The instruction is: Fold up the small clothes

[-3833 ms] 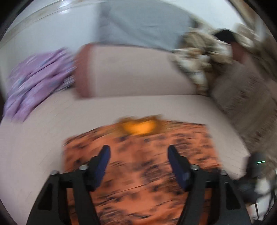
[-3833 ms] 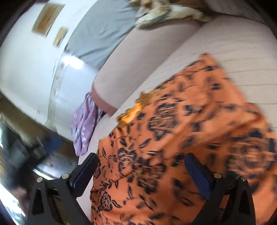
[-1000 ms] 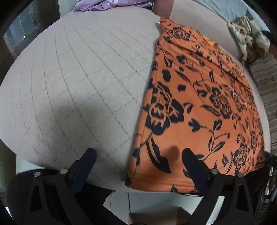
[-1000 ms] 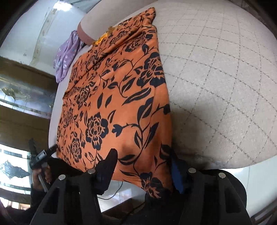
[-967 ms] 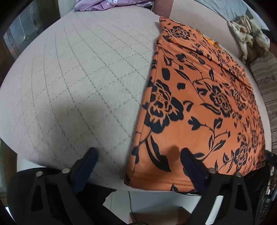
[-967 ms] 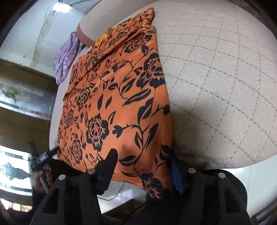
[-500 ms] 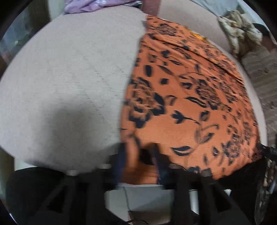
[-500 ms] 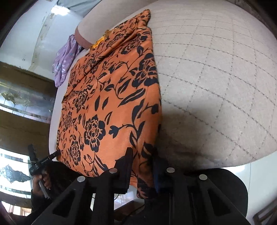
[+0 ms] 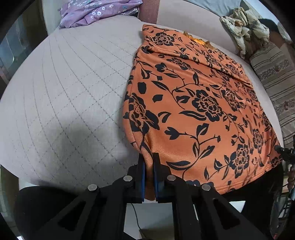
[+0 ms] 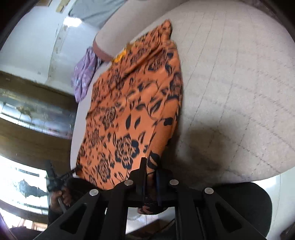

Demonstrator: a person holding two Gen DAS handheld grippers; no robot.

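Left tool point(image 9: 149, 162): a second ago its fingers were standing wide apart over the near left corner of the orange floral garment point(image 9: 199, 110); now they are pressed together on that corner, pinching the hem between the blue pads point(image 9: 142, 177). The cloth is puckering into a ridge just ahead of the grip.

The garment is lying flat on the quilted beige mattress point(image 9: 64, 92), near hem hanging slightly past the front edge, collar end at the far side near the bolster. A purple flowered garment point(image 9: 95, 13) is sitting well apart at the far left.

Right tool point(image 10: 150, 173): likewise closed since a second ago, now pinching the near right corner of the same garment point(image 10: 132, 103), which is looking lifted and blurred here.

Judgement: both near corners are secured, so the first fold, hem carried toward the collar, is probably starting.

Pose: both tools are pointing forward along the mattress, low at its front edge, fingers stacked vertically on the cloth.
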